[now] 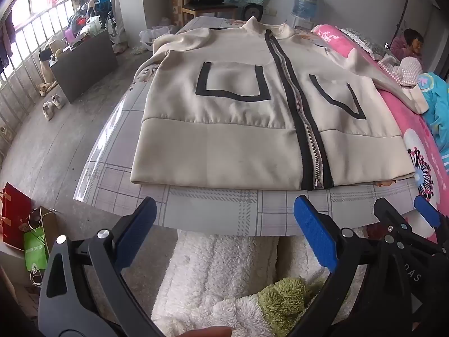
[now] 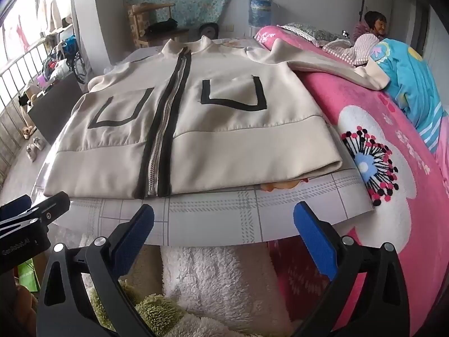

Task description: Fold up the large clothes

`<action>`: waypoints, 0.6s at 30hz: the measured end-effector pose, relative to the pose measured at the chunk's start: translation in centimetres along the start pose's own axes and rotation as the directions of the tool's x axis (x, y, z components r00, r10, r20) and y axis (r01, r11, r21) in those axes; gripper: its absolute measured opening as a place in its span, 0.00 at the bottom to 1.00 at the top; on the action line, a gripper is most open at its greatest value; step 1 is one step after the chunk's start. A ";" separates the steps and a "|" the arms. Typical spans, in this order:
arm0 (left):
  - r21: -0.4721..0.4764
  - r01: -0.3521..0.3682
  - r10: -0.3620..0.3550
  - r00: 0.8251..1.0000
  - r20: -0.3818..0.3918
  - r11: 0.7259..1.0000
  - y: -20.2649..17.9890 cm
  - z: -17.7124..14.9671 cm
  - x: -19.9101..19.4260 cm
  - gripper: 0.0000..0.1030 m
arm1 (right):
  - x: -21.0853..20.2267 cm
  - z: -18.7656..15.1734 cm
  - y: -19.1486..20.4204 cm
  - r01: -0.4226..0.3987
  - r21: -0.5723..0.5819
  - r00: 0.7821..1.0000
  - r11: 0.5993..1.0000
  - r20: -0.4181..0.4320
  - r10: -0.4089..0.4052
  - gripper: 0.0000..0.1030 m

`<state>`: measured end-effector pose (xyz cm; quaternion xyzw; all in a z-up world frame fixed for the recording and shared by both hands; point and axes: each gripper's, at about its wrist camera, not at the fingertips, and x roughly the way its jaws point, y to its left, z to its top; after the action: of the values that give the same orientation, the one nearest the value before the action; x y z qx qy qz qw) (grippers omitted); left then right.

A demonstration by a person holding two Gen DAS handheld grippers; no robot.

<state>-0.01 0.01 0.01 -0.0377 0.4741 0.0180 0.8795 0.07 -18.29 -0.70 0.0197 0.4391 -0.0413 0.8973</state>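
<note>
Cream zip-front jacket with black pocket outlines [image 1: 252, 118] flat on checked table cover [image 1: 213, 210], right sleeve probably draped over pink blanket [image 2: 393, 146]. My left claw [image 1: 224, 236] and right claw [image 2: 224, 236] gape empty near hem. Take sleeves first, fold inward.

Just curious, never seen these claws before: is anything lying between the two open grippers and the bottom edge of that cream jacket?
Only a bare strip of checked tablecloth, seen in both wrist views, separates the jacket from both grippers.

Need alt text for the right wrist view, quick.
A beige zip-up jacket lies flat, zipped, on a checked table, its sleeve draped onto a pink blanket. The right gripper hangs open before the hem, holding nothing.
</note>
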 end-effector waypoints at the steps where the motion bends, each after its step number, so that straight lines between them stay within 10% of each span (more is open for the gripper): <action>1: 0.000 -0.001 0.001 1.000 -0.001 1.000 0.0 0.0 0.0 0.92 | 0.0 0.0 0.0 0.001 0.000 1.000 1.000 -0.001 -0.001 0.94; 18: -0.003 0.002 -0.002 1.000 -0.001 1.000 0.0 0.0 0.0 0.92 | 0.0 0.1 0.5 0.008 -0.025 1.000 1.000 -0.010 -0.009 0.94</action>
<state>-0.01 0.02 0.01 -0.0394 0.4746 0.0178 0.8791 0.20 -17.78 -0.63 0.0067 0.4443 -0.0395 0.8950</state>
